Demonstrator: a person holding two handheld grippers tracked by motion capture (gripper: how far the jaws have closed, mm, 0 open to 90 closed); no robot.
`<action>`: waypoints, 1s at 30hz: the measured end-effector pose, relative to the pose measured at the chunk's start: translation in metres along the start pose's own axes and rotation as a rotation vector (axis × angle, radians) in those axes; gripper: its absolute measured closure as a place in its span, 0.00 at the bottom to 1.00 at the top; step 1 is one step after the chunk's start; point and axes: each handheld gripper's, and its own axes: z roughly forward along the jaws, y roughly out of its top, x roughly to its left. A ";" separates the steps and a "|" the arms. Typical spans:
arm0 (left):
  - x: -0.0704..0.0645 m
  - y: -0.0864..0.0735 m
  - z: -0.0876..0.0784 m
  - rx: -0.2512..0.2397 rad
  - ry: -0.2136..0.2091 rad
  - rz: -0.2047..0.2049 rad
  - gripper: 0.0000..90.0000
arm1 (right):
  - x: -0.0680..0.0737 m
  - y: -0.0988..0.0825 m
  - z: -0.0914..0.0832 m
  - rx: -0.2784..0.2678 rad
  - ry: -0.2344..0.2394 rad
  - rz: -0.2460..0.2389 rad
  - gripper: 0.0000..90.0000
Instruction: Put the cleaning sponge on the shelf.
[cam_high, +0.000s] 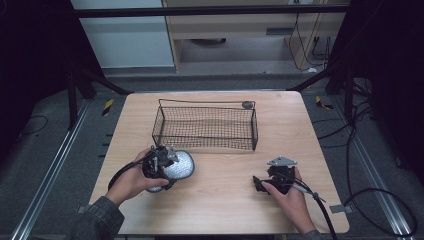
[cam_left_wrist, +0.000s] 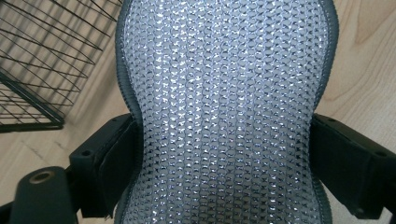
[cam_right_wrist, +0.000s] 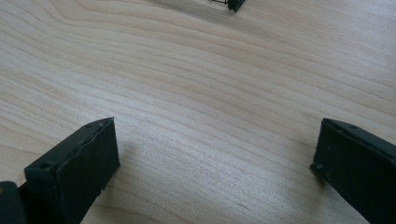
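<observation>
Two hand-held grippers sit low over the wooden table (cam_high: 225, 200), forearms entering from the near edge. The left gripper (cam_high: 161, 167), angled toward the table's middle, has its jaws clamped on the sides of a silvery, sequin-textured pad with a grey trim (cam_left_wrist: 224, 112), which rests on the tabletop just in front of the black wire basket (cam_high: 205, 127). The right gripper (cam_high: 267, 182) points leftward, well apart from the pad, its jaws spread wide over bare wood.
</observation>
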 end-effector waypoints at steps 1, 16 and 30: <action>0.001 0.001 -0.001 -0.005 0.005 0.000 0.13 | 0.000 0.000 0.000 0.000 0.000 0.001 0.00; 0.013 0.020 -0.026 -0.012 0.056 0.069 0.13 | 0.001 0.000 0.000 -0.003 0.001 0.001 0.00; 0.028 0.028 -0.040 -0.028 0.086 0.083 0.13 | 0.001 0.000 0.000 -0.004 0.002 0.000 0.00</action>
